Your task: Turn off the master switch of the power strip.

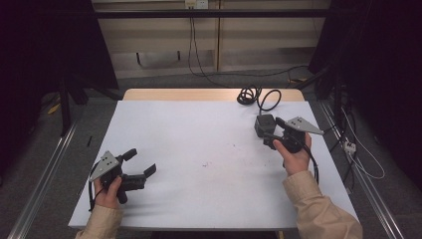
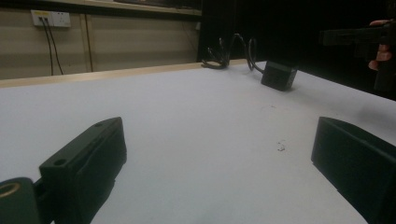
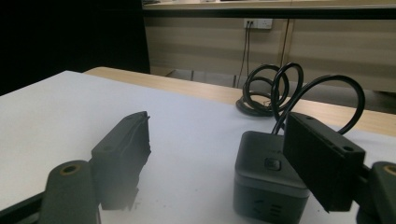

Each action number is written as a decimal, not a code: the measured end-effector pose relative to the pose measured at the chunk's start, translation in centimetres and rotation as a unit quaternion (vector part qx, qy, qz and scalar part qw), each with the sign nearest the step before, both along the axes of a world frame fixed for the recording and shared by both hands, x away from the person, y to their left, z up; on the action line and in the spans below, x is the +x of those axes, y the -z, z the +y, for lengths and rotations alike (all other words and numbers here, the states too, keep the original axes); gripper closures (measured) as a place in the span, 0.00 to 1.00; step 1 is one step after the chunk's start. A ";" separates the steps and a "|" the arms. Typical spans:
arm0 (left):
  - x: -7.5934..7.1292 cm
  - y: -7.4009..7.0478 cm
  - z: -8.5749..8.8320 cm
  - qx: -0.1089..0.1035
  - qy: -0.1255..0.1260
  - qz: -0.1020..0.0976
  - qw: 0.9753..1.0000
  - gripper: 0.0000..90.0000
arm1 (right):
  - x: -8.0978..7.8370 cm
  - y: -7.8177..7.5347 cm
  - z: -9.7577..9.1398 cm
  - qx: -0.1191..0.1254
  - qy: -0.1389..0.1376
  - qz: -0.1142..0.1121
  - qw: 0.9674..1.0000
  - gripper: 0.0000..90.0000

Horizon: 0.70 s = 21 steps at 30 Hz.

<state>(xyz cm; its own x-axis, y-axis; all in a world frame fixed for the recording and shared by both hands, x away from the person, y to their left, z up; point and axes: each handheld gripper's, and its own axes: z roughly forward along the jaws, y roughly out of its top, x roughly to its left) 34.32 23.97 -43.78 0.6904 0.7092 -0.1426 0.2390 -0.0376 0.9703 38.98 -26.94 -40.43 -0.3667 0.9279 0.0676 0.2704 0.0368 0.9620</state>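
Right gripper (image 3: 215, 154), jaws wide and empty, is hovering just lower-left of the power cube (image 3: 268, 179); left gripper (image 1: 142, 163), wide too, is sitting far off.

Left tongs (image 1: 141, 163) gaping low, right tongs (image 1: 268, 130) apart, raised

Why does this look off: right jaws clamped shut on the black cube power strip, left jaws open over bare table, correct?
Not quite. The right gripper isn't clamped on the cube power strip: the right gripper view shows its jaws open, the cube near one jaw and a wide gap to the other. The left gripper does stand open over the bare table.
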 end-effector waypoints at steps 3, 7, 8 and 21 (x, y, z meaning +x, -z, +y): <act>0.0 0.0 0.1 0.002 0.000 -0.002 1.000 0.03 | 0.4 -0.2 -0.3 -0.006 0.006 -0.004 1.000 0.28; 0.0 0.0 0.1 0.002 -0.003 -0.003 1.000 0.03 | 0.7 0.0 -0.5 -0.003 0.010 -0.001 1.000 0.32; 0.0 0.0 0.1 0.004 -0.002 -0.003 1.000 0.03 | 0.8 0.1 -0.5 -0.001 0.010 0.002 1.000 0.33; -0.1 0.0 0.3 0.003 -0.004 -0.001 1.000 0.03 | 2.0 -0.5 0.0 -0.005 -0.008 0.004 1.000 0.46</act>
